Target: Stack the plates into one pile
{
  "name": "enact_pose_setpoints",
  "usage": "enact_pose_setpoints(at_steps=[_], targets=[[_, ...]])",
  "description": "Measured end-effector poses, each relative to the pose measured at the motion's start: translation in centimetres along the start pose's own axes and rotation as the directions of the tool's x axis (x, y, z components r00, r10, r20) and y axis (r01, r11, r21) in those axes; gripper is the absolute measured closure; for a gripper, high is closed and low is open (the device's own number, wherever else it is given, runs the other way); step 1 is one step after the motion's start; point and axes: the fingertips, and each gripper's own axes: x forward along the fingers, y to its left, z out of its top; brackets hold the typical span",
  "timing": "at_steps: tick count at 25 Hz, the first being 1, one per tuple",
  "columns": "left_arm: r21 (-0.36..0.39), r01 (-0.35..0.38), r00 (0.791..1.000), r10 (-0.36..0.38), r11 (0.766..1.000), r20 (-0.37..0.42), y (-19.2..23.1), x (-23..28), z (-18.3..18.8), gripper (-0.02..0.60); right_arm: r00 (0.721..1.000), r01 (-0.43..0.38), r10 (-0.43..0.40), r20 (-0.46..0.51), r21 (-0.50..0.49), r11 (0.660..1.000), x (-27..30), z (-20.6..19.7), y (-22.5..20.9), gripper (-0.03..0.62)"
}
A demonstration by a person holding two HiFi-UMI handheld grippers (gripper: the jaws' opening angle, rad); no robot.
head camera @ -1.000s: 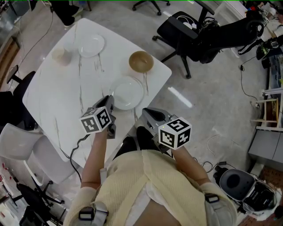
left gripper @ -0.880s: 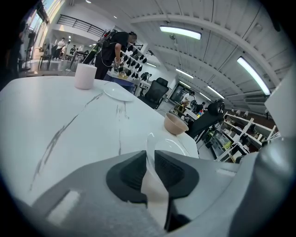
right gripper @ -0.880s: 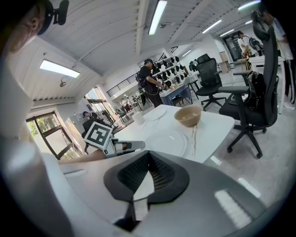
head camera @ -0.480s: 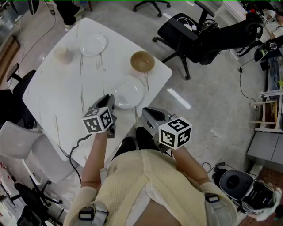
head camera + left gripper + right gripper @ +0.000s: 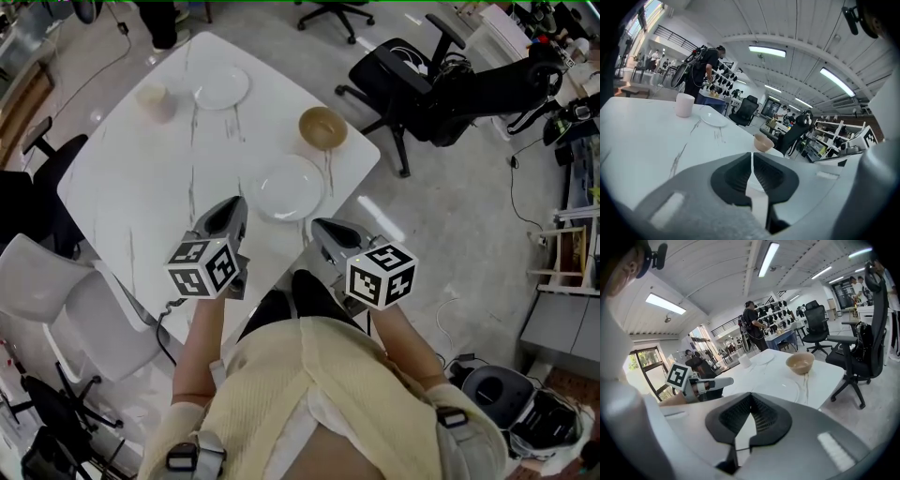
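Left gripper (image 5: 228,212): jaws have just been closing and now stand all but together, only a thin slit between the pads. Nothing is gripped. It is held above the near edge of the table (image 5: 131,187), pointing forward and slightly down.

Right gripper (image 5: 326,228): clenched, pads meeting, nothing between them. It is held beside the left gripper, off the table's near corner, at a similar downward tilt.

First plate (image 5: 289,187): white, flat on the table just ahead of both sets of tips, between the two grippers' lines of aim. Neither gripper touches it. In the right gripper view it lies directly beyond the jaws (image 5: 785,387).

Second plate (image 5: 222,87): white, well ahead of the left gripper at the far side of the table, well apart from the first plate. The plates are not yet stacked.

Cup (image 5: 156,101): pale, upright, just to the left of the second plate.

Bowl (image 5: 322,127): tan, upright, beyond the first plate and ahead of the right gripper, near the table's right-hand edge.

Surroundings: a black office chair (image 5: 403,80) stands on the floor past the bowl's side of the table. A white chair (image 5: 56,300) stands to the left of the left gripper.
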Motion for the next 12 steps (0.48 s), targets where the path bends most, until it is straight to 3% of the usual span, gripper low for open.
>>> enact_pose_setpoints(at_steps=[5, 12], targets=[[0.004, 0.004, 1.0, -0.004, 1.0, 0.008, 0.9, -4.1, 0.4, 0.581, 1.0, 0.006, -0.006, 0.007, -0.027, 1.0, 0.7, 0.5, 1.6, 0.592], [0.148, -0.07, 0.997, 0.066, 0.987, 0.032, 2.4, -8.7, 0.7, 0.581, 0.999, -0.03, 0.032, 0.027, -0.061, 0.998, 1.3, 1.8, 4.1, 0.592]])
